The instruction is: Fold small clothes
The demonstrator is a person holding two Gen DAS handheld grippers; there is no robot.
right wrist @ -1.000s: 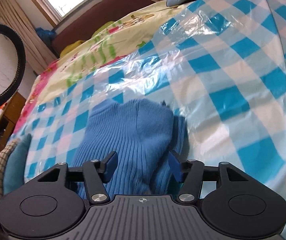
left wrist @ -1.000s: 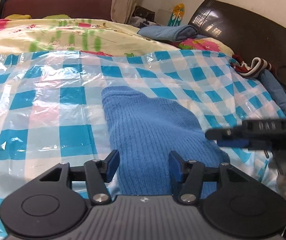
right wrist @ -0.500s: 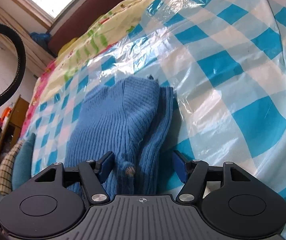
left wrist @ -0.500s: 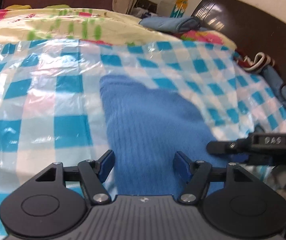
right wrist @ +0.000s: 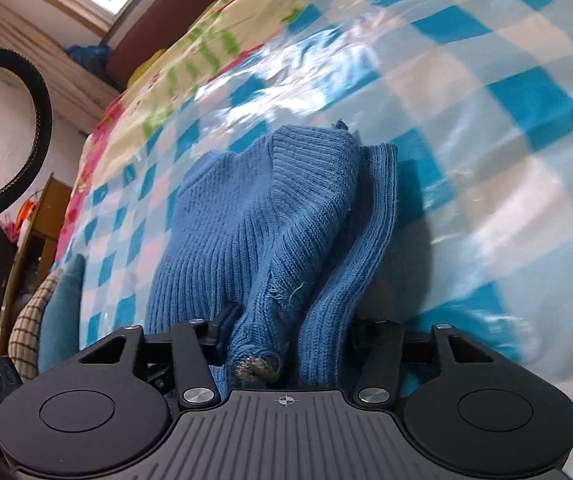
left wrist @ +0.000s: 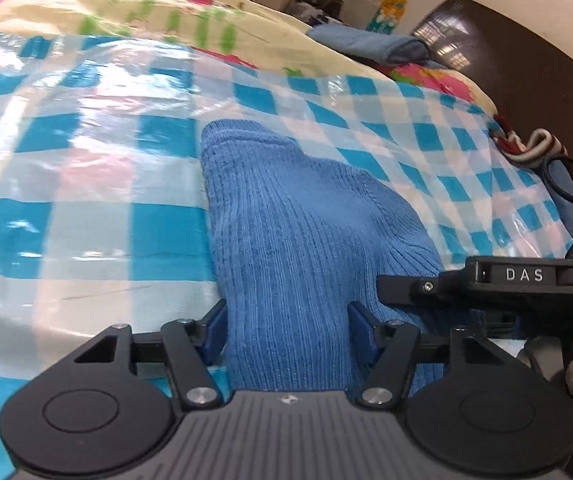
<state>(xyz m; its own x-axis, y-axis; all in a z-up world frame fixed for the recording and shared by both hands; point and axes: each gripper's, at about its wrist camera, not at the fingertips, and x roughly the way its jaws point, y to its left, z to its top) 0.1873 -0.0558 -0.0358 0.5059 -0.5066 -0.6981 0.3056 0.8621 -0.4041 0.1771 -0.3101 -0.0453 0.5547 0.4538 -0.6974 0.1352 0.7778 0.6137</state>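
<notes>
Both claws (left wrist: pixel 288 326) (right wrist: pixel 286 334) wide apart, straddling blue knit garment (left wrist: pixel 306 240).

A glossy blue-and-white checked sheet (left wrist: pixel 86 208) covers the bed, with a floral quilt (left wrist: pixel 126 20) and dark headboard (left wrist: pixel 526 80) behind.

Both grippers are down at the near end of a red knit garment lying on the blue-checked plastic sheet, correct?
Not quite: the knit garment is blue, not red, as both wrist views show. Otherwise yes: left gripper and right gripper are at its near end, on the checked plastic sheet.
</notes>
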